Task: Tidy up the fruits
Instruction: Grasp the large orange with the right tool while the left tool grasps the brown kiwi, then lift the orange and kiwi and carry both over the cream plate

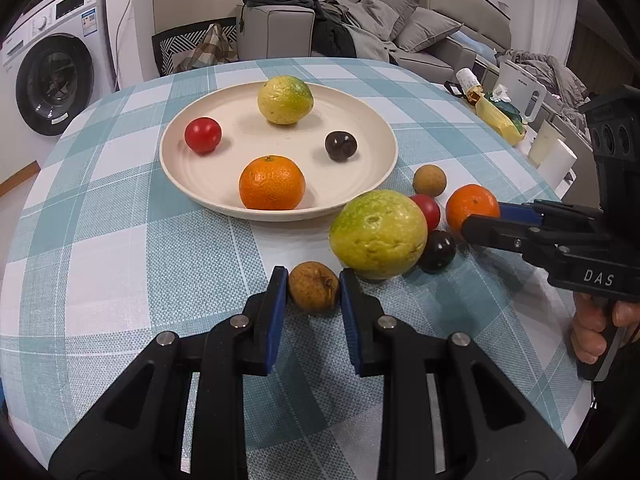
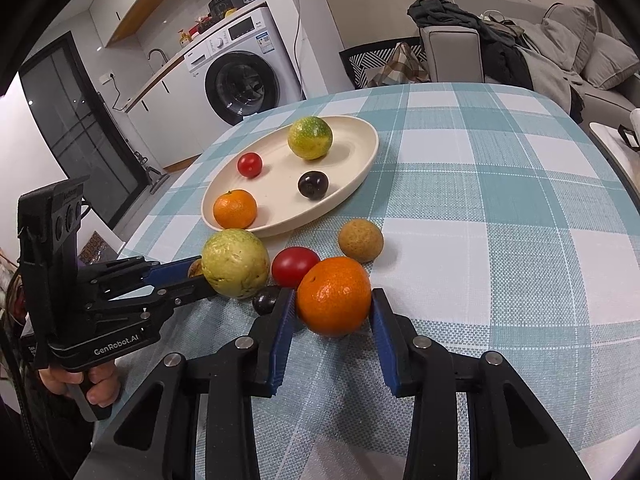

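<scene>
A cream plate (image 1: 192,184) (image 2: 360,168) holds a yellow-green citrus (image 1: 285,100), a red tomato (image 1: 203,135), a dark plum (image 1: 340,145) and an orange (image 1: 272,188). On the cloth beside it lie a big yellow-green fruit (image 1: 378,234) (image 2: 235,263), a red tomato (image 2: 295,266), a dark plum (image 1: 437,251), a tan longan (image 1: 429,180) (image 2: 360,239), an orange (image 2: 334,296) (image 1: 472,206) and a brown longan (image 1: 314,287). My left gripper (image 1: 313,280) is shut on the brown longan. My right gripper (image 2: 333,300) is shut on the loose orange.
The round table has a blue-white checked cloth (image 1: 120,260). A washing machine (image 1: 52,80) stands at the far left, a grey sofa (image 1: 400,28) behind. Cups and a yellow bag (image 1: 500,116) sit beyond the table's right edge.
</scene>
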Demonstrator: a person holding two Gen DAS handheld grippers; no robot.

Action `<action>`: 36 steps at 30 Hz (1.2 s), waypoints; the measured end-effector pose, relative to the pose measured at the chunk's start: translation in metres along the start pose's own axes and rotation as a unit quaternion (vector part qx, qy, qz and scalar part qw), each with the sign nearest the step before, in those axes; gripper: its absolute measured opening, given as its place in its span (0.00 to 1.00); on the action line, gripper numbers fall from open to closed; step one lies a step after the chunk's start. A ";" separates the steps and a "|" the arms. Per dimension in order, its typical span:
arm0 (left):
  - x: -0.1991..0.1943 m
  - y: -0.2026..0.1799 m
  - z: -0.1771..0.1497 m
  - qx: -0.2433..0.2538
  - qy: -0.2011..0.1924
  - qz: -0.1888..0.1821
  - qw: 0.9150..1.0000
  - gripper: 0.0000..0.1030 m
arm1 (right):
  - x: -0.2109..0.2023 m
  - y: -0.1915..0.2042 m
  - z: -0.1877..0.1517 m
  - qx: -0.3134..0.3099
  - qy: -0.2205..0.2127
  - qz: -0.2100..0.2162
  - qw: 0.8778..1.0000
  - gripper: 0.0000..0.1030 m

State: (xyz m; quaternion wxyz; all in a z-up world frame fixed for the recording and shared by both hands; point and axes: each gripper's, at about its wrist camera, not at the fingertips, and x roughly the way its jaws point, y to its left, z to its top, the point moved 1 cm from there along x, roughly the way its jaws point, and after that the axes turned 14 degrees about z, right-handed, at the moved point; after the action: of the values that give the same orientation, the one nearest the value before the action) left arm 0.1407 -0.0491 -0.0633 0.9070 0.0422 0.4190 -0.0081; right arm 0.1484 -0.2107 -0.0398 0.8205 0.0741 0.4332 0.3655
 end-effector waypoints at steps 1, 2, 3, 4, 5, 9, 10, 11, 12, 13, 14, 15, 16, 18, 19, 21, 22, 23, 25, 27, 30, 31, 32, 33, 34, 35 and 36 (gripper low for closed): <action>-0.001 0.000 0.000 0.000 -0.002 0.000 1.000 0.23 | 0.000 0.001 0.000 0.000 0.000 0.000 1.000 0.37; -0.002 0.000 0.000 0.000 -0.005 0.000 1.000 0.23 | 0.000 0.001 0.000 -0.001 -0.001 0.000 1.000 0.37; -0.004 0.001 0.000 0.000 -0.009 -0.001 1.000 0.23 | -0.001 0.002 0.000 -0.002 -0.001 0.001 1.000 0.37; -0.006 0.002 0.000 -0.002 -0.013 -0.003 1.000 0.23 | -0.001 0.003 0.000 -0.003 -0.002 0.002 1.000 0.37; -0.007 0.002 0.000 -0.004 -0.016 -0.005 1.000 0.23 | -0.001 0.003 0.000 -0.003 -0.003 0.002 1.000 0.37; -0.013 0.008 -0.001 -0.014 -0.024 -0.010 1.000 0.23 | -0.002 0.006 0.000 -0.006 -0.005 0.004 1.000 0.37; -0.014 0.010 -0.001 -0.018 -0.026 -0.011 0.999 0.23 | -0.002 0.006 0.000 -0.007 -0.005 0.005 1.000 0.37; -0.015 0.011 -0.002 -0.021 -0.027 -0.013 0.999 0.23 | -0.001 0.007 0.000 -0.007 -0.004 0.006 1.000 0.37; -0.015 0.012 -0.003 -0.025 -0.027 -0.016 0.999 0.23 | -0.001 0.008 0.000 -0.008 -0.003 0.005 1.000 0.37; -0.016 0.014 -0.004 -0.028 -0.028 -0.020 0.999 0.23 | -0.001 0.008 0.000 -0.009 -0.003 0.005 1.000 0.37; -0.018 0.016 -0.004 -0.032 -0.029 -0.020 0.999 0.23 | -0.001 0.008 0.000 -0.009 -0.003 0.006 1.000 0.37; -0.018 0.018 -0.005 -0.037 -0.031 -0.021 0.999 0.22 | 0.000 0.008 -0.001 -0.009 -0.003 0.006 1.000 0.37; -0.019 0.020 -0.005 -0.042 -0.033 -0.022 0.998 0.23 | 0.000 0.009 0.000 -0.009 -0.003 0.006 1.000 0.37; -0.022 0.025 -0.006 -0.054 -0.039 -0.023 0.998 0.23 | 0.000 0.009 0.000 -0.010 -0.004 0.007 1.000 0.37; -0.023 0.027 -0.007 -0.059 -0.042 -0.023 0.997 0.23 | 0.000 0.010 0.001 -0.011 -0.005 0.008 1.000 0.37; -0.027 0.031 -0.007 -0.066 -0.051 -0.016 0.996 0.23 | 0.000 0.012 0.001 -0.013 -0.007 0.010 1.000 0.37; -0.029 0.033 -0.007 -0.068 -0.054 -0.012 0.996 0.23 | -0.001 0.013 0.001 -0.015 -0.007 0.011 1.000 0.37; -0.030 0.034 -0.007 -0.070 -0.058 -0.009 0.996 0.22 | -0.001 0.014 0.001 -0.016 -0.008 0.012 1.000 0.37; -0.034 0.037 -0.007 -0.072 -0.064 -0.005 0.995 0.23 | -0.001 0.016 0.002 -0.018 -0.010 0.015 1.000 0.37; -0.037 0.040 -0.007 -0.075 -0.070 0.000 0.995 0.23 | -0.002 0.017 0.002 -0.020 -0.012 0.015 1.000 0.37; -0.043 0.044 -0.006 -0.077 -0.078 0.009 0.994 0.22 | -0.003 0.019 0.002 -0.023 -0.016 0.016 0.999 0.37; -0.044 0.044 -0.006 -0.077 -0.081 0.012 0.994 0.23 | -0.004 0.019 0.003 -0.023 -0.019 0.017 0.999 0.37; -0.046 0.045 -0.005 -0.076 -0.084 0.016 0.993 0.23 | -0.004 0.019 0.003 -0.023 -0.020 0.018 0.999 0.37; -0.048 0.045 -0.005 -0.076 -0.087 0.020 0.993 0.23 | -0.005 0.020 0.003 -0.023 -0.022 0.019 0.999 0.37; -0.048 0.046 -0.004 -0.076 -0.089 0.023 0.993 0.23 | -0.005 0.020 0.003 -0.024 -0.023 0.019 0.999 0.37; -0.049 0.047 -0.003 -0.076 -0.091 0.027 0.993 0.23 | -0.006 0.021 0.004 -0.025 -0.025 0.019 0.999 0.37; -0.050 0.047 -0.002 -0.077 -0.093 0.029 0.992 0.23 | -0.005 0.021 0.004 -0.026 -0.026 0.020 0.999 0.37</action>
State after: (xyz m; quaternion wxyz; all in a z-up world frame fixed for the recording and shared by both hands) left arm 0.1089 -0.0028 -0.0229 0.9423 -0.0163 0.3312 0.0460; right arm 0.1383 -0.1980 -0.0242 0.8258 0.0709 0.4004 0.3908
